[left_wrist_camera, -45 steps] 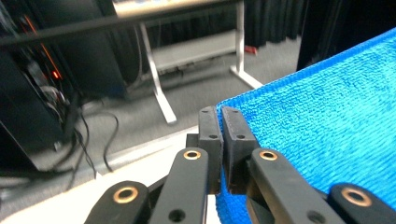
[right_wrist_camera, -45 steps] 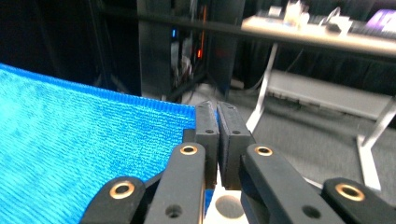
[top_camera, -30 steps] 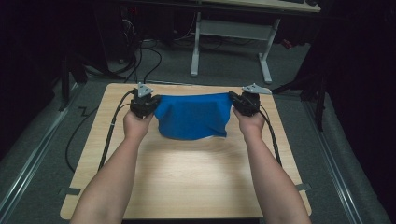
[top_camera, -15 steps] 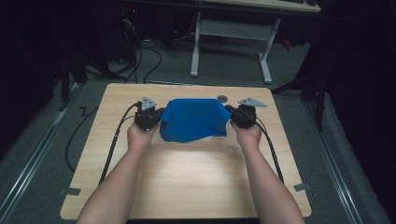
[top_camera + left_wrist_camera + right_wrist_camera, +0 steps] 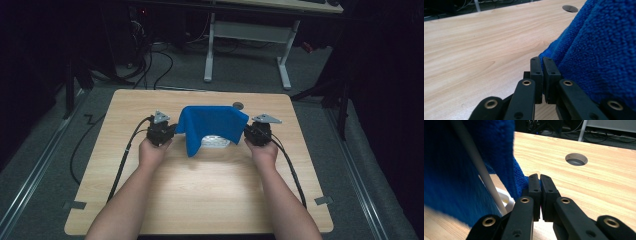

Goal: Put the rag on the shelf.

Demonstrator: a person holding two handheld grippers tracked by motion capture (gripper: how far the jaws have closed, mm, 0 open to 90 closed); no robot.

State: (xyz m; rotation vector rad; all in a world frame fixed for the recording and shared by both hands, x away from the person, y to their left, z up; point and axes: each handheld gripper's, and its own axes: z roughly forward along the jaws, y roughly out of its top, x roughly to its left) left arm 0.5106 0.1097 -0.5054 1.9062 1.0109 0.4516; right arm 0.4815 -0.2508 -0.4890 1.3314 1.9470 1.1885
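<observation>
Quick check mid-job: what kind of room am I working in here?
Probably a lab or recording workspace: a bare wooden table with a cable hole, loose cables on grey floor, a white desk frame behind.

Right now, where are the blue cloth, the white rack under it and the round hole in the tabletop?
blue cloth [image 5: 210, 122]: high view, middle of its draped top.
white rack [image 5: 216, 141]: high view, exposed lower edge.
round hole [image 5: 576, 159]: right gripper view, its centre.

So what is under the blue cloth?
Under the blue cloth, held up by both grippers, a white thing shows on the table; a white rod too. The cloth covers the rest, so I cannot name it.
</observation>
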